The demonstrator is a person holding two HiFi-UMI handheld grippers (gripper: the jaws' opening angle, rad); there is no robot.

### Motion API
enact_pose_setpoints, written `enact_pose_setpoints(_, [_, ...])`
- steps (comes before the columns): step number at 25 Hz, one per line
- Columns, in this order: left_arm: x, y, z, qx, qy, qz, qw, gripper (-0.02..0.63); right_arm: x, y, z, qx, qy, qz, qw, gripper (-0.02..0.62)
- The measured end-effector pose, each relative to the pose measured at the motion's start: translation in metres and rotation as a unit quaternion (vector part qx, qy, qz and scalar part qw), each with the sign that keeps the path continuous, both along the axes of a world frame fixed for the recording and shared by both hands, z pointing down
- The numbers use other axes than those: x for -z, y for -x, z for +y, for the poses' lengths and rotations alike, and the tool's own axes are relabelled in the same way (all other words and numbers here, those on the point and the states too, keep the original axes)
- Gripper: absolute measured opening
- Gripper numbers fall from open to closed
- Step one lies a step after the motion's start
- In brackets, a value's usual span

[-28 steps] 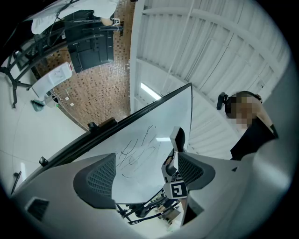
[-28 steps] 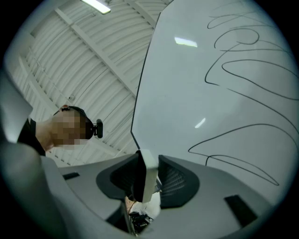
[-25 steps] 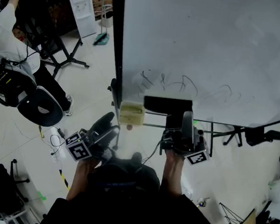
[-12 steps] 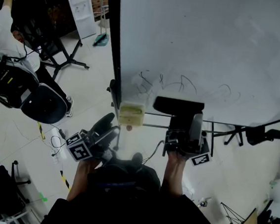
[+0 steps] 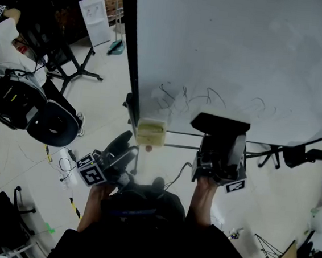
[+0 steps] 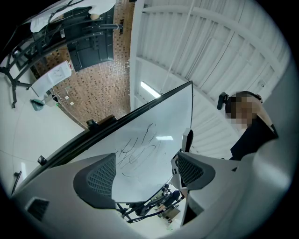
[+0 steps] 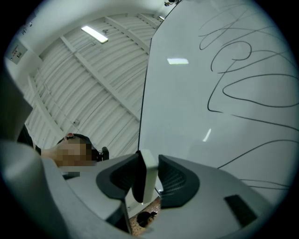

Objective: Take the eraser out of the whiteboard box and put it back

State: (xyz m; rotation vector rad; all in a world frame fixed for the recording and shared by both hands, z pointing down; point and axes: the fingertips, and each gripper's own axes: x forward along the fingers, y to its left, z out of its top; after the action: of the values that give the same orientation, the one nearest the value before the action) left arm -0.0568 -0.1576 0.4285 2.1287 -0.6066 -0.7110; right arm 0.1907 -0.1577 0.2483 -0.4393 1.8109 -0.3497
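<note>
Eraser, flat, black and white (image 5: 220, 124), is clamped in the right gripper (image 5: 221, 142) near the scribbled white whiteboard (image 5: 243, 54), right of the pale yellow box (image 5: 151, 132). Left gripper (image 5: 122, 144) stands spread apart, empty.

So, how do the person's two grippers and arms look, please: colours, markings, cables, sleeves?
The left gripper and right gripper have pale grey jaws with dark textured pads. Each carries a white cube with black square markers. A thin dark cable hangs by the right one. The person wears a dark top; the forearms are uncovered.
</note>
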Motion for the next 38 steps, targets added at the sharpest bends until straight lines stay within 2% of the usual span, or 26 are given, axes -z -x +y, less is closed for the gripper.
enact_pose_setpoints(7, [0.003, -0.004, 0.001, -0.006, -0.003, -0.001, 1.0, 0.408, -0.013, -0.03, 0.003, 0.001, -0.015, -0.043, 0.999, 0.152])
enact_pose_setpoints(12, [0.003, -0.007, 0.0, -0.01, -0.003, -0.003, 0.9999, 0.408, -0.015, -0.042, 0.005, -0.017, -0.013, -0.059, 0.998, 0.152])
enact_pose_setpoints(18, [0.002, -0.009, 0.0, -0.011, -0.004, -0.003, 0.9999, 0.408, -0.005, -0.042, 0.01, -0.005, -0.037, -0.056, 0.998, 0.152])
enact_pose_setpoints(22, [0.002, -0.009, 0.001, -0.01, -0.006, -0.005, 0.9999, 0.408, -0.001, -0.044, 0.006, -0.011, -0.017, -0.068, 0.997, 0.152])
enact_pose_setpoints(38, [-0.001, -0.01, -0.001, -0.009, -0.01, -0.014, 0.9998, 0.408, -0.005, -0.046, 0.002, -0.009, -0.014, -0.069, 0.997, 0.152])
